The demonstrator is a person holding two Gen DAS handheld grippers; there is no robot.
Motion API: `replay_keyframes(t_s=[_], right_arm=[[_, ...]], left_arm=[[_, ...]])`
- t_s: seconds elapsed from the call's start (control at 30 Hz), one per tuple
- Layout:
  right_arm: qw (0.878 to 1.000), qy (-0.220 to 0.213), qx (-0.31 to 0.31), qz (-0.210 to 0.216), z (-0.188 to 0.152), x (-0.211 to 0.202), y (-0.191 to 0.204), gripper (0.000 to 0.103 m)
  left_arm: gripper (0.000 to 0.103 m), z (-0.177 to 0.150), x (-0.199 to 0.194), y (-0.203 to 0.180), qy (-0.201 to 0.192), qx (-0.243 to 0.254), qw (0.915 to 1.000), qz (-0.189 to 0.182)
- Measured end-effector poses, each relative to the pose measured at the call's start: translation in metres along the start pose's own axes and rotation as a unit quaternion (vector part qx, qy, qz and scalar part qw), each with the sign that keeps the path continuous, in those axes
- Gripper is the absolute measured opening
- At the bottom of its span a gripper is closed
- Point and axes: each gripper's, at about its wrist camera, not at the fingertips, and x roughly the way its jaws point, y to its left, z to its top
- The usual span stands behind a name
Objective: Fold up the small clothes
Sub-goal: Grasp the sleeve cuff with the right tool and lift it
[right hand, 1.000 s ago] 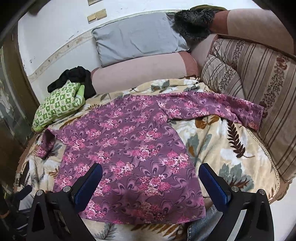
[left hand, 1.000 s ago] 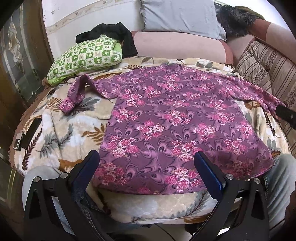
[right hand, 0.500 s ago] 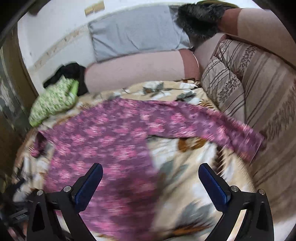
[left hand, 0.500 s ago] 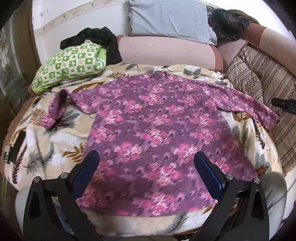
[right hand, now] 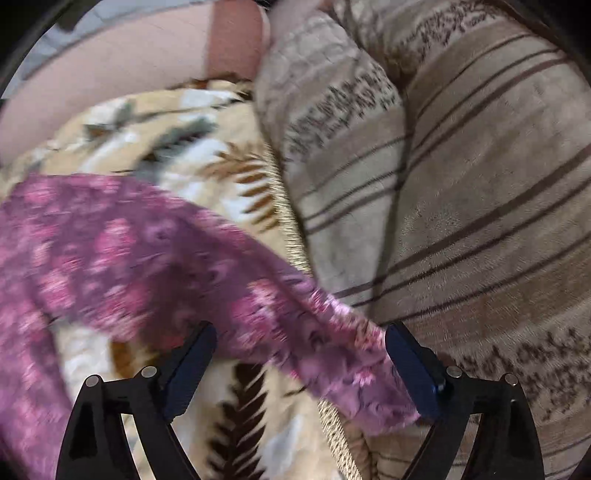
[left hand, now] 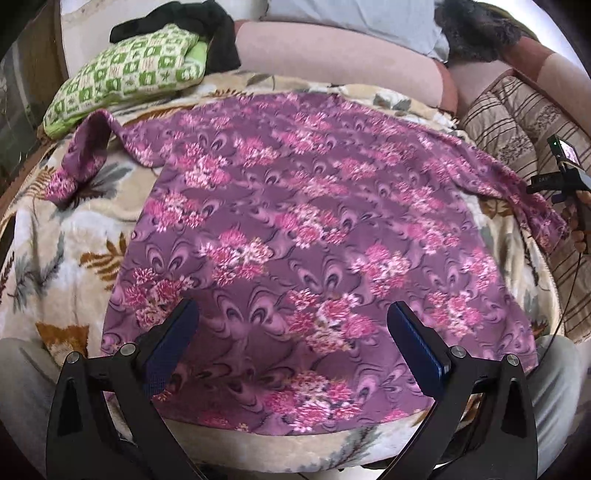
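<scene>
A purple floral long-sleeved shirt (left hand: 314, 229) lies spread flat on a leaf-patterned blanket (left hand: 66, 258). Its left sleeve (left hand: 81, 158) is bent down near the green pillow. Its right sleeve (right hand: 258, 302) reaches to the striped cushion. My left gripper (left hand: 291, 332) is open and empty, hovering over the shirt's lower hem. My right gripper (right hand: 299, 354) is open, with the right sleeve's cuff lying between its jaws; the view is blurred. In the left wrist view the right gripper's body (left hand: 565, 177) shows at the far right by the cuff.
A green checked pillow (left hand: 129, 74) with a black garment (left hand: 192, 22) behind it lies at the back left. A pink bolster (left hand: 332, 51) and a grey pillow (left hand: 351, 11) run along the back. Striped brown cushions (right hand: 461, 166) stand on the right. My knees show at the blanket's near edge.
My right gripper has swung right and dropped close over the right sleeve's cuff. My left gripper has moved forward and lower over the shirt's hem. Both stay open.
</scene>
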Motion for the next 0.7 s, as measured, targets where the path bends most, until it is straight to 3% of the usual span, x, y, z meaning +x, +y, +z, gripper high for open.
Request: replay_keyframes(t_s=[0.17,0.27,0.37,0.4,0.47,0.5,0.53,0.57,0.7], right_arm=[[0.998,-0.008,0.047,-0.035,0.012,0.005,-0.016,0.091],[0.996,-0.005,0.045,-0.082,0.016,0.011,-0.023,0.092],[0.999,0.028,0.029,-0.017,0.008,0.03,-0.025,0.091],[0.999,0.025,0.015,-0.024,0.004,0.029,-0.022,0.091],[0.998,0.023,-0.009,-0.057,-0.002,0.028,-0.019,0.063],[0.998,0.032,-0.009,-0.062,-0.004,0.032,-0.021,0.033],[0.997,0.039,-0.006,-0.062,-0.006,0.032,-0.023,0.017],[0.998,0.034,-0.007,-0.056,-0.009,0.028,-0.024,0.009],[1.0,-0.024,-0.005,0.0,-0.025,-0.032,-0.017,0.008]], left_arm=[[0.102,-0.002,0.012,0.006,0.014,-0.008,0.9998,-0.012],[0.102,-0.003,0.013,0.004,0.018,-0.006,0.9996,-0.019],[0.102,-0.002,0.008,0.004,0.008,-0.001,0.9998,-0.018],[0.102,-0.002,0.007,0.004,0.005,-0.002,0.9998,-0.018],[0.102,-0.002,0.008,0.006,0.006,-0.004,0.9998,-0.019],[0.102,-0.002,0.01,0.006,0.011,-0.004,0.9997,-0.02],[0.102,-0.003,0.011,0.006,0.014,-0.005,0.9997,-0.02],[0.102,-0.003,0.011,0.006,0.016,-0.005,0.9997,-0.019],[0.102,-0.001,0.006,0.006,0.007,-0.004,0.9998,-0.02]])
